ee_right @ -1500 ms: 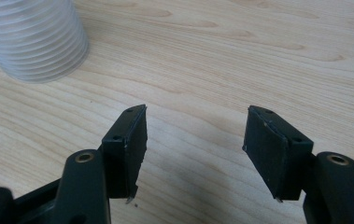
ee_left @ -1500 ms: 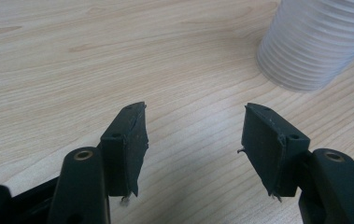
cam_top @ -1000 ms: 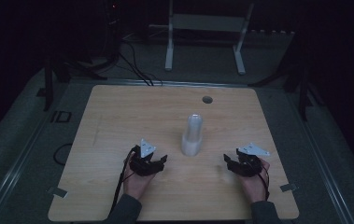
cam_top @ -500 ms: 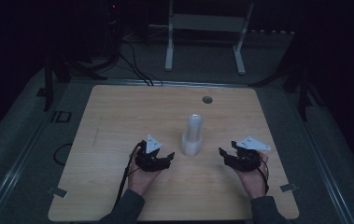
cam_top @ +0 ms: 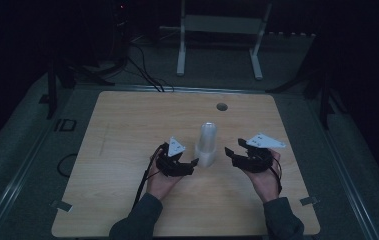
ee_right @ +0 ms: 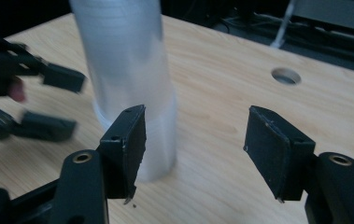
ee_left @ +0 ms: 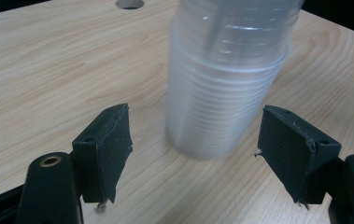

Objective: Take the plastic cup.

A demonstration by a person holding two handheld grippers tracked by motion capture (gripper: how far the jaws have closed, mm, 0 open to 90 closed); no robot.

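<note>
The stack of clear plastic cups (cam_top: 207,145) stands upright near the middle of the wooden bench (cam_top: 127,130), nearer the person's edge than the round hole (cam_top: 221,106) in the bench top. In the left gripper view the stack (ee_left: 226,88) rises just ahead of the gap between the two black jaws, and the nested rims show as fine rings along its lower part.

The left hand-held gripper (cam_top: 189,164) sits just left of the stack's base, pointing toward it. Its jaws have just been opening; they now stand apart and released, with nothing pressed between the pads, the stack ahead of them and not touched.

The right hand-held gripper (cam_top: 233,152) is just to the right of the stack, also aimed at it. Its jaws are spread and released. In the right gripper view (ee_right: 193,140) the stack (ee_right: 128,74) stands behind the left-hand jaw, beside the gap rather than in it, and the left hand-held gripper (ee_right: 58,100) shows blurred beyond.
</note>
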